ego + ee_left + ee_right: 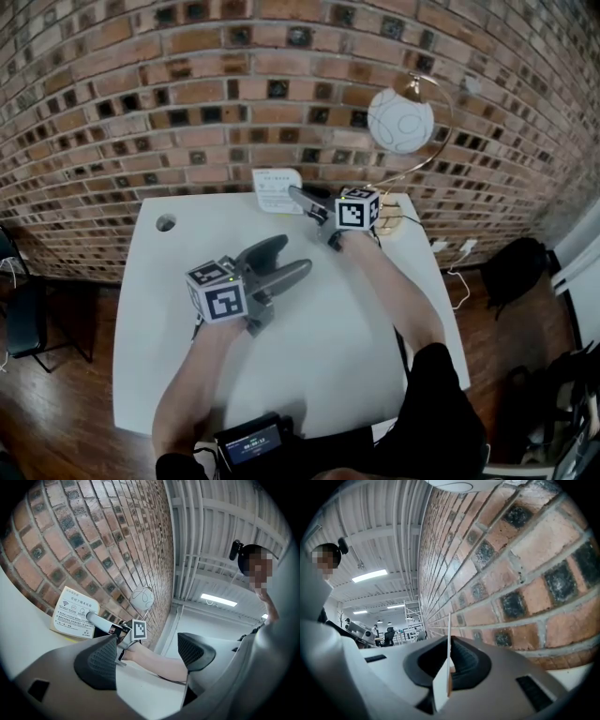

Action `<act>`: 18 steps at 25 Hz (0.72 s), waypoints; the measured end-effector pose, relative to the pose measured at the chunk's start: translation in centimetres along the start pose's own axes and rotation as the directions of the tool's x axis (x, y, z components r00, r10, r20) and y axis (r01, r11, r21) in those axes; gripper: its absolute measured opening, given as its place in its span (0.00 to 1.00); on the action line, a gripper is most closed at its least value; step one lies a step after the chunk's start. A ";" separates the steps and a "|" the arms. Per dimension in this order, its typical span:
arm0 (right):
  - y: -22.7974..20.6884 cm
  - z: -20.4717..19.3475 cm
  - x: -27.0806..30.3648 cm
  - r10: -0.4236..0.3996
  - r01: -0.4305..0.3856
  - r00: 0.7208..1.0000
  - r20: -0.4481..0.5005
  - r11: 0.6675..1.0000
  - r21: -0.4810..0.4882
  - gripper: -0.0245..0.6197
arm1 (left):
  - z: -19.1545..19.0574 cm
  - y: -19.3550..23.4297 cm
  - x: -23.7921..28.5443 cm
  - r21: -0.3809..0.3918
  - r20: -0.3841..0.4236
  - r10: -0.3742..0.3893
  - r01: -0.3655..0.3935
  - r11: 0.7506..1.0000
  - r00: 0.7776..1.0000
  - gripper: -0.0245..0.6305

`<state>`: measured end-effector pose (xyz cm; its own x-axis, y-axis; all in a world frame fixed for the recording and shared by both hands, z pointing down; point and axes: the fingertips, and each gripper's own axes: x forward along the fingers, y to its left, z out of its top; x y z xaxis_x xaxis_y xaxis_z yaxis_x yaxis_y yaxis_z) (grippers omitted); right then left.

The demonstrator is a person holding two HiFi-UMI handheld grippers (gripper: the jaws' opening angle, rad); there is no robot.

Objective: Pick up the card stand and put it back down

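The card stand (272,190) is seen as a white, round-cornered card printed with small text and icons. It is located at the far edge of the white table (187,309), just before the brick wall (187,94). The right gripper (298,197) is clamped on the card's side edge, and the card is shown edge-on between the 2 pads. The left gripper (291,260) is spread wide with nothing in it. The right forearm is stretched forward with the gripper level, and the left hand is held over mid-table.
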<state>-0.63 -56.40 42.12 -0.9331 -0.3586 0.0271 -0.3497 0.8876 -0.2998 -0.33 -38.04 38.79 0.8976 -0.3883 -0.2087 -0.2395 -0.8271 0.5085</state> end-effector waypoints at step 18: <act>-2.5 -1.5 -0.2 -0.058 0.055 0.996 -0.066 0.997 -0.047 0.13 | 0.0 0.0 0.0 0.000 -0.004 -0.001 0.001 1.000 1.000 0.65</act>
<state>0.25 -58.09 44.29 -0.9147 -0.3897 0.1070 -0.4041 0.8792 -0.2524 -0.35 -38.00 38.80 0.8993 -0.3857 -0.2061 -0.2384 -0.8276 0.5082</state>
